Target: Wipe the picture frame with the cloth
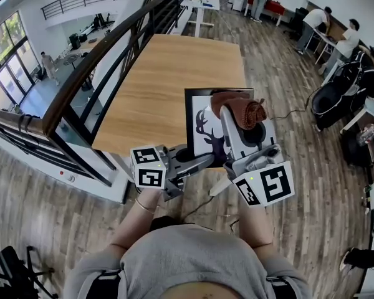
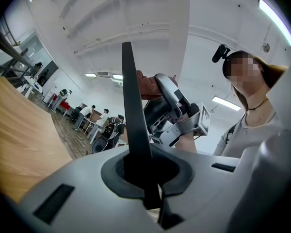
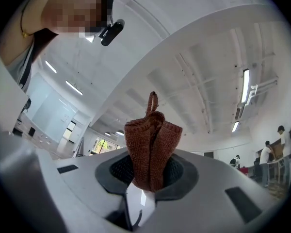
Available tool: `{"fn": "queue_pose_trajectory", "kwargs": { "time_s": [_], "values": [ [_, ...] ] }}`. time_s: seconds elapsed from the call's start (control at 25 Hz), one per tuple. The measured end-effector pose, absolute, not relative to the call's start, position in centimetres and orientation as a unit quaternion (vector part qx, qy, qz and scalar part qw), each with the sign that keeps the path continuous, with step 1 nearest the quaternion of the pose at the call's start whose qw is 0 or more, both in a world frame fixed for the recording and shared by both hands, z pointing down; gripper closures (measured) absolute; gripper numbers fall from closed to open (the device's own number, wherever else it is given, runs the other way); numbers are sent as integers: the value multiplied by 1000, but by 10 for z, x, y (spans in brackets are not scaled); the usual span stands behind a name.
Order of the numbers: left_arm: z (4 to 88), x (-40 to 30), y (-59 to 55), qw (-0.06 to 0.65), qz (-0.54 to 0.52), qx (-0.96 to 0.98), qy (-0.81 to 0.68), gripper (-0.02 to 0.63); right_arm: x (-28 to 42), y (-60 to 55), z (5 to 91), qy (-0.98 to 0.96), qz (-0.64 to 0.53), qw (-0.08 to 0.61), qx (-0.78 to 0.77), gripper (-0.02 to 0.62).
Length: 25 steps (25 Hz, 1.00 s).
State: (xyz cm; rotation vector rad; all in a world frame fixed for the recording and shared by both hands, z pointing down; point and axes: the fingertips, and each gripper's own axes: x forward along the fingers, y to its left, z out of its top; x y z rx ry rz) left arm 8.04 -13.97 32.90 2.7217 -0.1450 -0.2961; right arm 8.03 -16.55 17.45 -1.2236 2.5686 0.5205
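Gripping: left tongs (image 1: 202, 159) clamped on picture frame (image 1: 207, 132) edge | right tongs (image 1: 238, 121) clamped on brown cloth (image 1: 239, 106)

Left gripper (image 2: 144, 178) clamping picture frame (image 2: 132, 106), edge-on

1. picture frame (image 1: 202, 132): one.
2. cloth (image 1: 244, 108): one.
3. Grippers: two, the left gripper (image 1: 194, 159) and the right gripper (image 1: 235, 122).
4. marker cubes (image 1: 148, 167): two, one per gripper; the second sits on the right one (image 1: 266, 184).
5. wooden table (image 1: 168, 73): one.
6. background people (image 1: 349, 37): at least five in the head view. The far ones are too small for a firm count.
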Motion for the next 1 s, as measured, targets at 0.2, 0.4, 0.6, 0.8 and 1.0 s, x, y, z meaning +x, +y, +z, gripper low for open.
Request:
{"fn": "queue_pose_trajectory", "kwargs": {
  "time_s": [0.2,0.4,0.6,0.8,1.0],
  "values": [
    [330,80,-139,197,-103,974,-50,588,80,-164,181,887,157,120,-417,499],
    [329,81,-140,195,-106,974,-51,588,78,-159,188,894,146,116,-407,499],
    [329,80,-141,199,-110,972,-53,588,76,-154,199,901,130,107,-400,499],
    [330,82,-141,200,-110,972,-54,588,75,-149,209,905,122,98,-395,499],
    [330,82,-141,201,-109,972,-54,588,75,-144,216,908,117,94,-392,499]
  ]
}}
